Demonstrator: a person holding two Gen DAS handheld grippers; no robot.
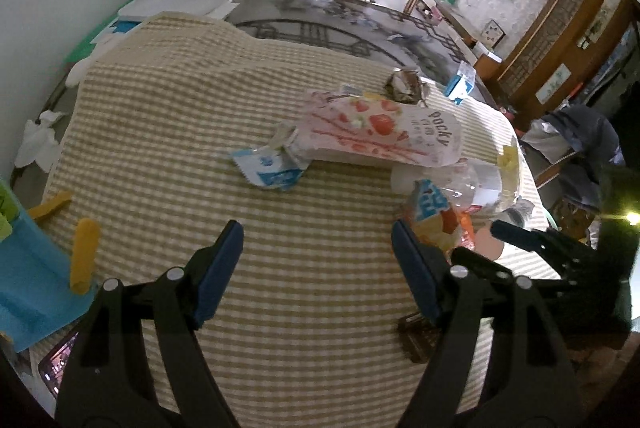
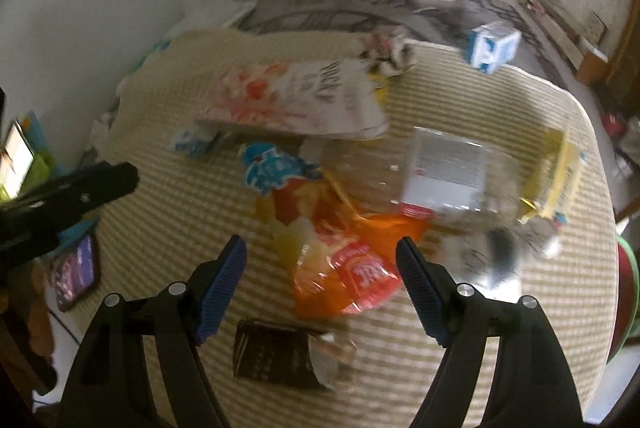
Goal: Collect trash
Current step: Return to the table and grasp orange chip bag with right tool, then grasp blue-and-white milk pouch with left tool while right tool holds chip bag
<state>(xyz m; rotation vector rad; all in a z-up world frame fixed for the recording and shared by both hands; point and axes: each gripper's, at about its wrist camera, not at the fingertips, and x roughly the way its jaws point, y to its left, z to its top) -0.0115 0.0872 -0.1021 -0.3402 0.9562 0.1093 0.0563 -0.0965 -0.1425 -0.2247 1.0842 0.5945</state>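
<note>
Just ahead of the right gripper, whose jaws stood wide and empty, the orange snack wrapper lay between its fingertips on the checked cloth, nearer than the equally spread left gripper.

A pink Pocky strawberry bag lies flat across the far middle of the checked tablecloth. At its near-left end sits a torn blue-white wrapper; behind it, a crumpled foil wrapper. A clear plastic container lies on its side, touching an orange snack bag. A dark brown wrapper lies flat nearest.
</note>
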